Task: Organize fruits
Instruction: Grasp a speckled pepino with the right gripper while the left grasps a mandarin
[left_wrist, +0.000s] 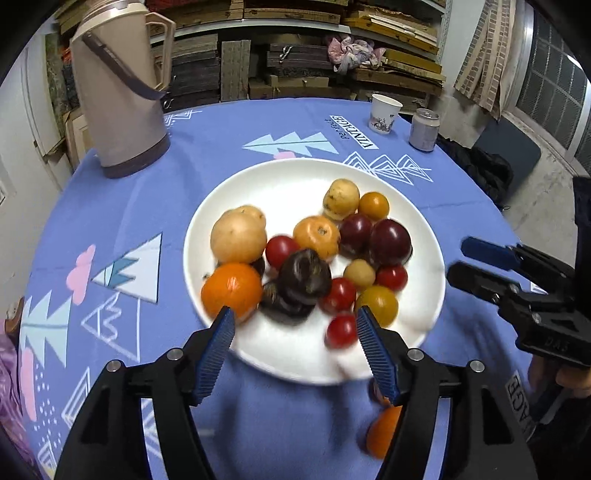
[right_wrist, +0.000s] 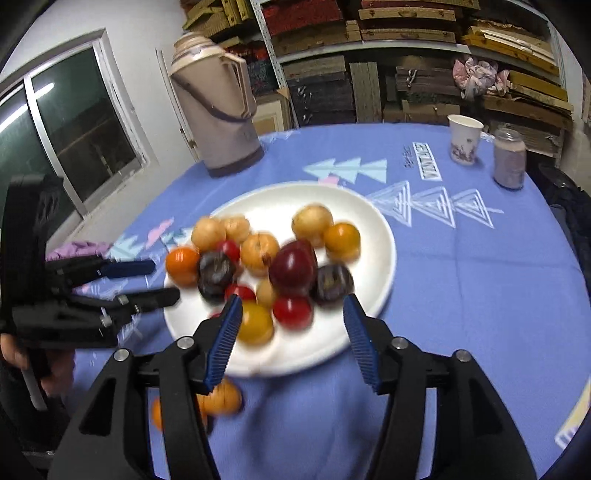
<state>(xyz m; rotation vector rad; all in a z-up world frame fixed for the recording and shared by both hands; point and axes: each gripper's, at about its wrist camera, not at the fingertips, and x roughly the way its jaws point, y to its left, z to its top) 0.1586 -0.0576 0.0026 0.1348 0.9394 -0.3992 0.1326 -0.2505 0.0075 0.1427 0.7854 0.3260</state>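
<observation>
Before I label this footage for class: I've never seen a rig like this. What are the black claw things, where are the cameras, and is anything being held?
They are hand-held grippers, one per hand, each carrying a camera looking along its jaws. The left gripper and right gripper both stand open, holding nothing. On the blue patterned tablecloth sits a round white plate piled with fruit; an orange fruit lies off it. Behind stand a beige thermos jug, a paper cup and a can.
</observation>
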